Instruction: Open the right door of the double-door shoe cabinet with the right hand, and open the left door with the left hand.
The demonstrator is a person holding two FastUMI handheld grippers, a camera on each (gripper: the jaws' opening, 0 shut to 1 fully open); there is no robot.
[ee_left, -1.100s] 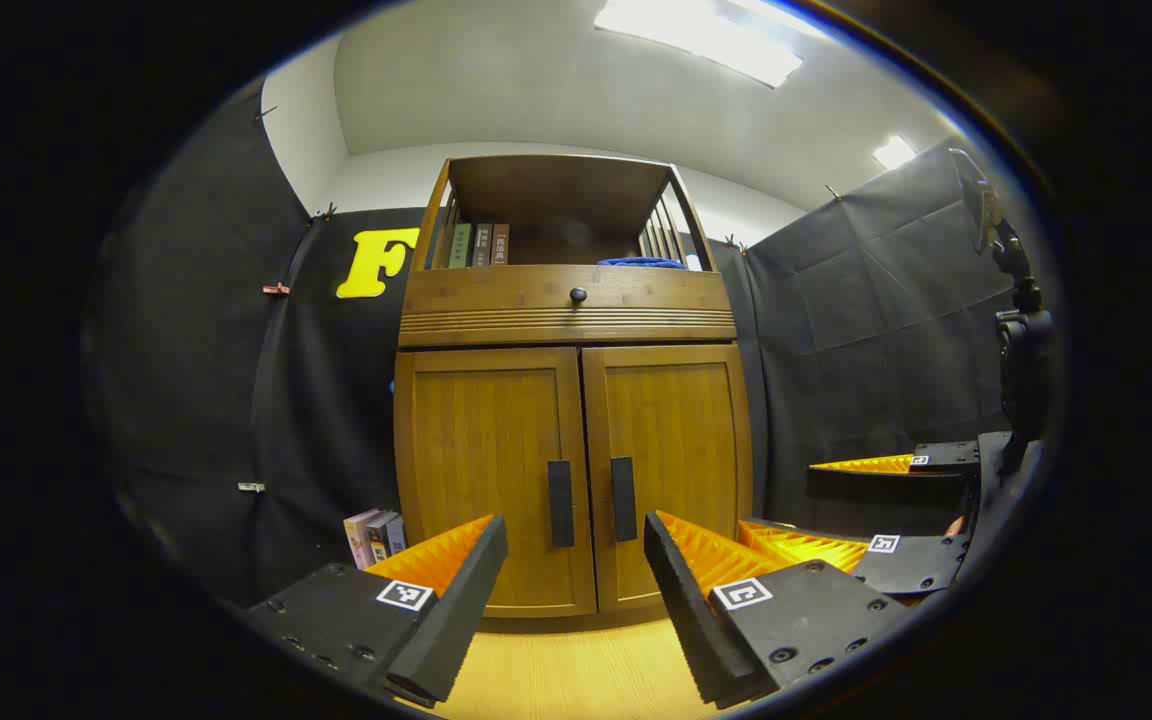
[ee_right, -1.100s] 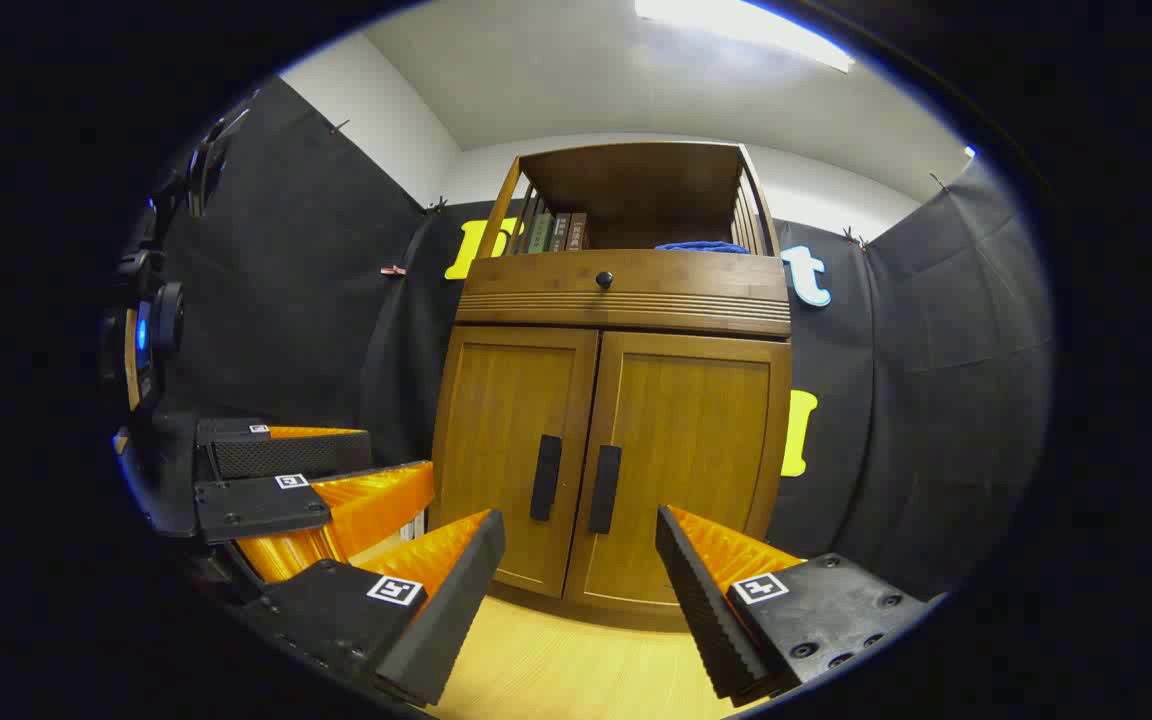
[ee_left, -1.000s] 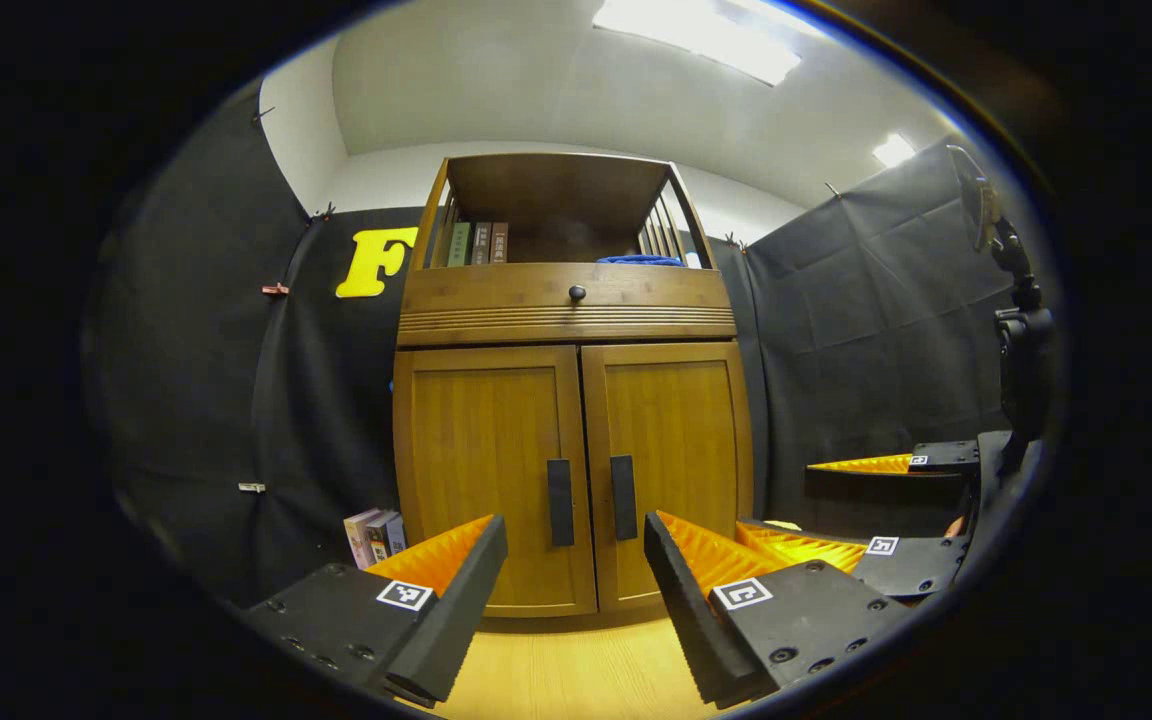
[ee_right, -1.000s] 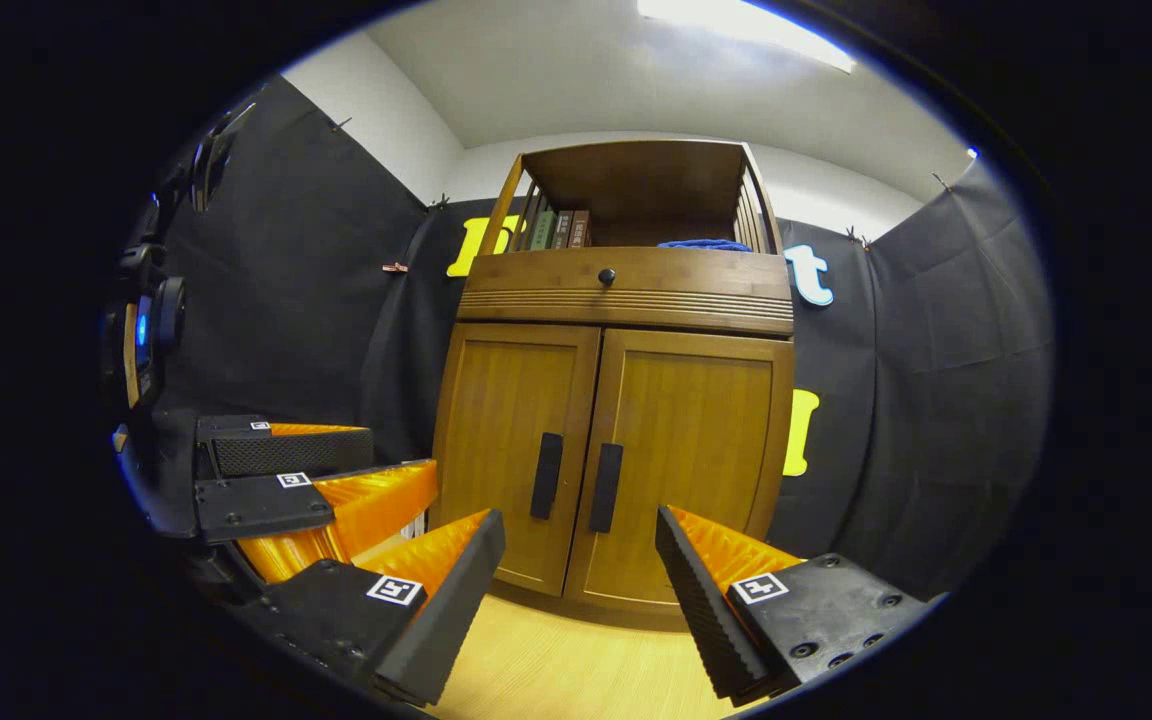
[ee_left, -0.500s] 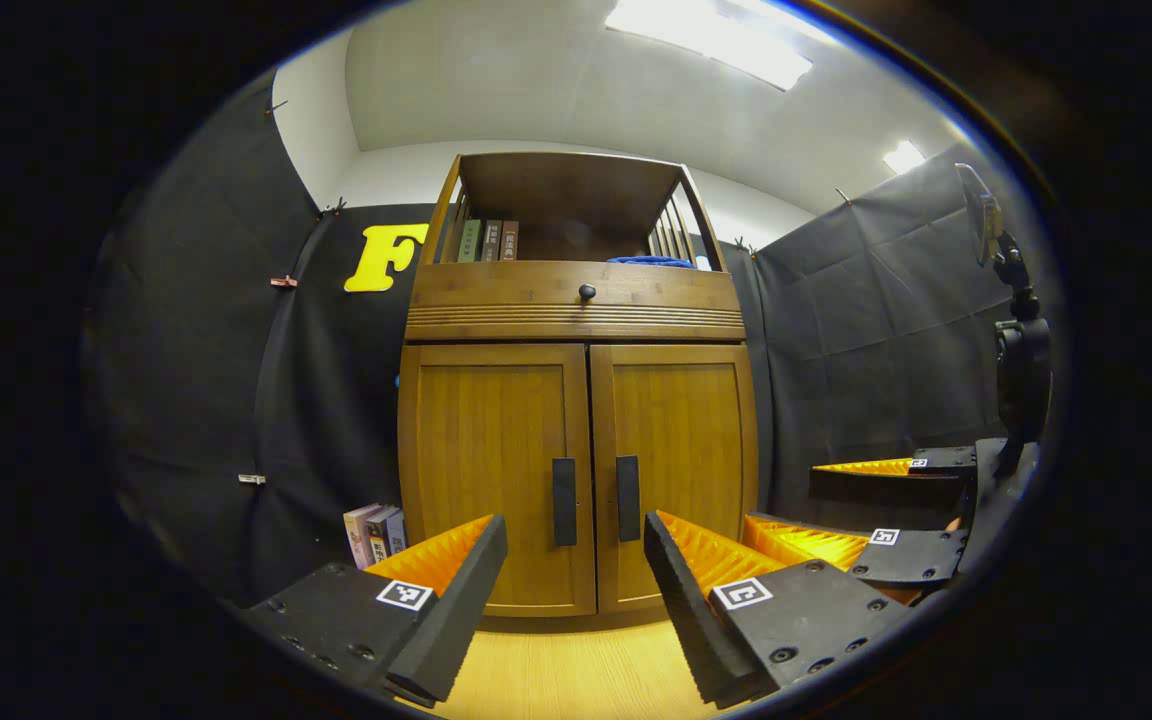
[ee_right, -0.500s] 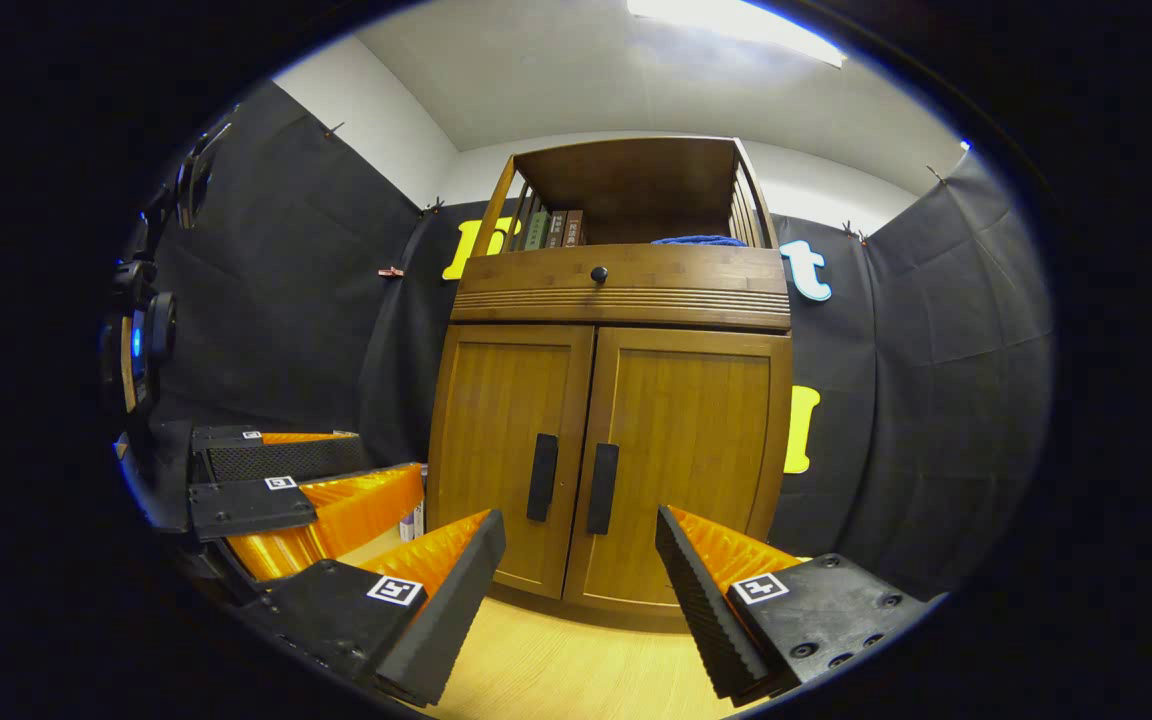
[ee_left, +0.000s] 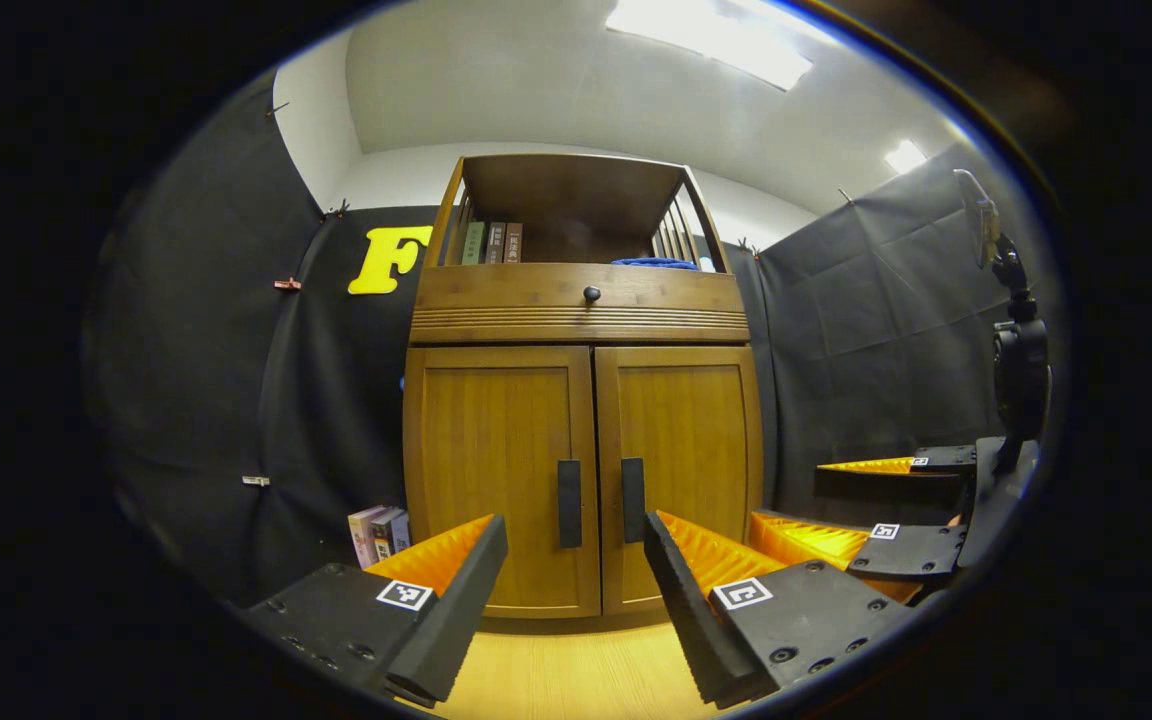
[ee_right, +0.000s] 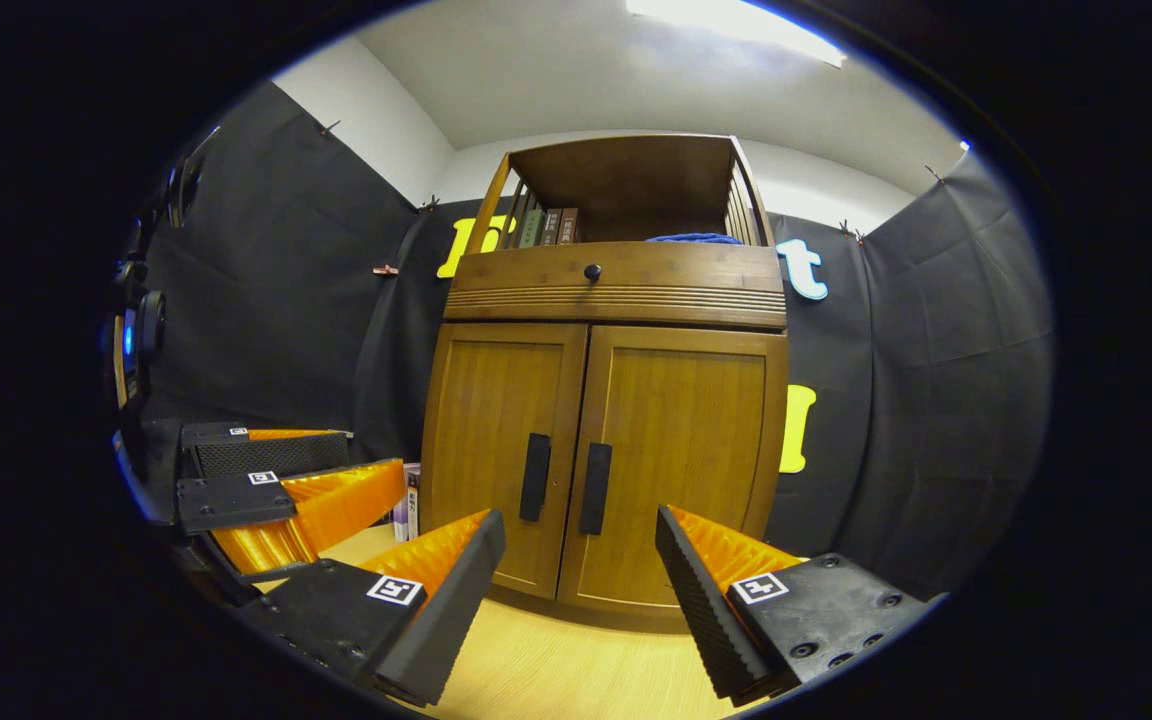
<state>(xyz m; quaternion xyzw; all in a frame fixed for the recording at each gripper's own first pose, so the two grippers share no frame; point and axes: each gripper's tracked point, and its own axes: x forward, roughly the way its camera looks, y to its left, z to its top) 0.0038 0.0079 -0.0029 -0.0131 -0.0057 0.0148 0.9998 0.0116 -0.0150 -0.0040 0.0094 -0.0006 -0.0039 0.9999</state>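
Brown wood fills my outlook: a double-door shoe cabinet [ee_right: 604, 400] is standing ahead on the pale wooden floor [ee_right: 546, 680], both doors closed. I am judging this the approach step. My right tool [ee_right: 581, 575] is gaping, released, well apart from the right door's dark vertical handle [ee_right: 595, 488]; next it needs to reach and clench that. My left tool [ee_left: 576, 570] is also gaping, empty, facing the left door's dark handle [ee_left: 569, 489]. Small books [ee_left: 376, 533] are standing beside the cabinet, not blocking anything.
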